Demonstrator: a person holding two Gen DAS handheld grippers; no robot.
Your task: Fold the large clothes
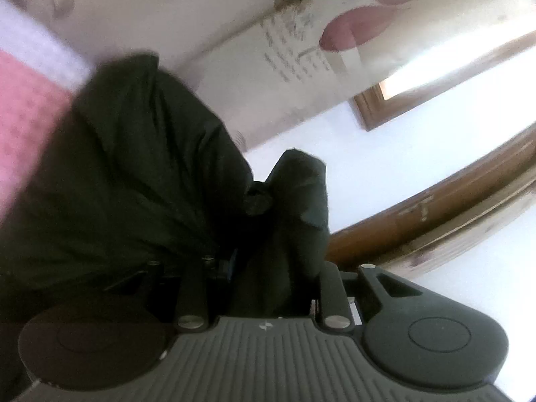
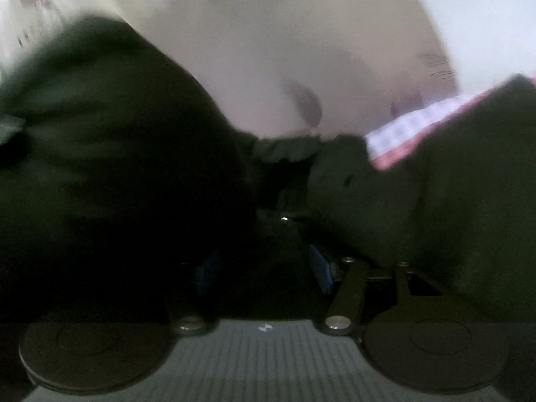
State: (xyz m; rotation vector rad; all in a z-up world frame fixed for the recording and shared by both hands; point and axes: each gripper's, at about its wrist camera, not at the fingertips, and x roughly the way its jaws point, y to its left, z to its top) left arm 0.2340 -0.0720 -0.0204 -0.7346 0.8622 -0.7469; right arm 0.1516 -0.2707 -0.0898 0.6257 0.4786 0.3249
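A large dark green-black garment [image 1: 140, 167] fills the left half of the left wrist view and bunches over my left gripper [image 1: 264, 234]. That gripper is shut on a fold of it, and the cloth hides the fingertips. In the right wrist view the same dark garment [image 2: 100, 167] drapes over both sides of my right gripper [image 2: 268, 234]. Its blue pads [image 2: 323, 269] stand fairly wide apart, with a thick bunch of cloth packed between them. That view is dark and blurred, so the fingertips are lost in the fabric.
A pink and white checked cloth [image 1: 23, 117] lies at the left edge and also shows as a pink and white checked cloth [image 2: 402, 134] in the right wrist view. Behind are a flower-patterned curtain [image 1: 335, 33], a white wall and brown wooden framing [image 1: 435, 201].
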